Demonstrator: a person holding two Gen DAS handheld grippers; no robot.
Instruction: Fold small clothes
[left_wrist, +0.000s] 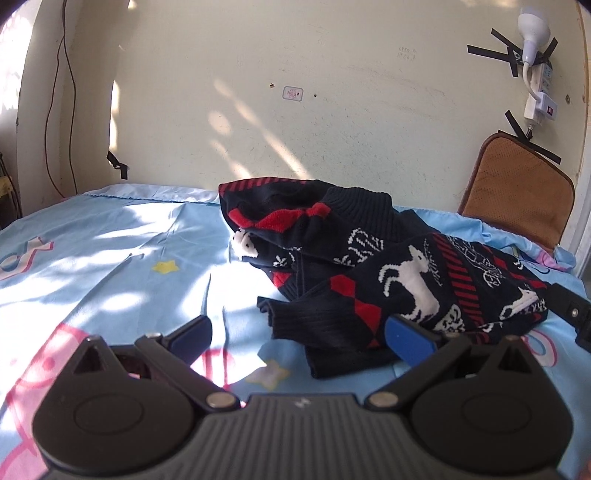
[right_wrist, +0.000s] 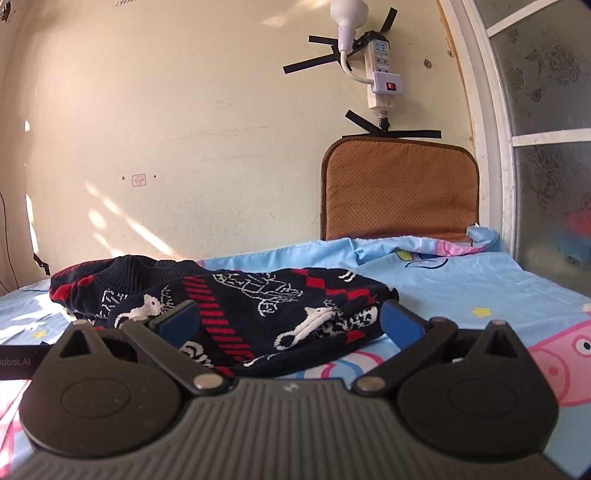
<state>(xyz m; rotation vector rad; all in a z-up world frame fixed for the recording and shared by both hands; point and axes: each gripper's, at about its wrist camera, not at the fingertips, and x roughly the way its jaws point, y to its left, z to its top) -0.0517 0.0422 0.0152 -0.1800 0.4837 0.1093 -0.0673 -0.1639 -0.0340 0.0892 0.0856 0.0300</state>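
1. A bed (left_wrist: 110, 236) under a light blue cartoon-print sheet (right_wrist: 461, 288) fills the lower part of both views and runs back to a cream wall (left_wrist: 332, 92).
2. A brown cushion (right_wrist: 399, 192) stands upright against the wall at the far right of the bed.
3. A navy knit sweater (left_wrist: 388, 266) with red diamonds and white animal figures lies crumpled on the sheet, partly bunched, with one ribbed cuff toward the left wrist camera.
4. The left gripper (left_wrist: 301, 332) sits low over the sheet with its jaws wide apart; the right blue pad overlaps the sweater's near edge in view, though contact cannot be told, and nothing is clamped.
5. The right gripper (right_wrist: 288, 321) also has its jaws spread wide, framing the sweater's near edge without closing on it.
6. A white power strip (right_wrist: 380, 62) with a plugged-in lamp (right_wrist: 347, 18) is taped to the wall above the cushion.
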